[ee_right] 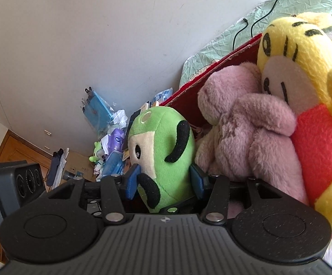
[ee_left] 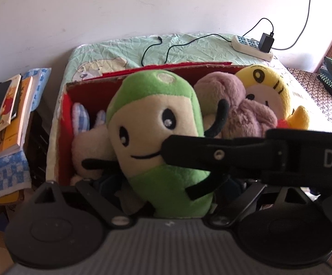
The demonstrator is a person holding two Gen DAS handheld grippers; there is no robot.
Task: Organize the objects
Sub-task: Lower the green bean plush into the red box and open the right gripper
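Right claw point(ee_right: 163, 181): clamped on the green plush point(ee_right: 163, 151), pads at its sides.
Left claw point(ee_left: 166, 197): state unclear, plush just ahead.
Plush: over the red box point(ee_left: 65, 105).

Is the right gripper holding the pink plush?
No, the right gripper is shut on the green plush; the pink plush sits beside it.

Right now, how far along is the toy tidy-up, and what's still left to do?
Mostly done: the pink plush and yellow plush already sit in the red box. In hand: the right gripper is shut on the green plush, held over the box's near edge; the left gripper's fingers are hidden behind it. Left: settle the green plush inside and release.
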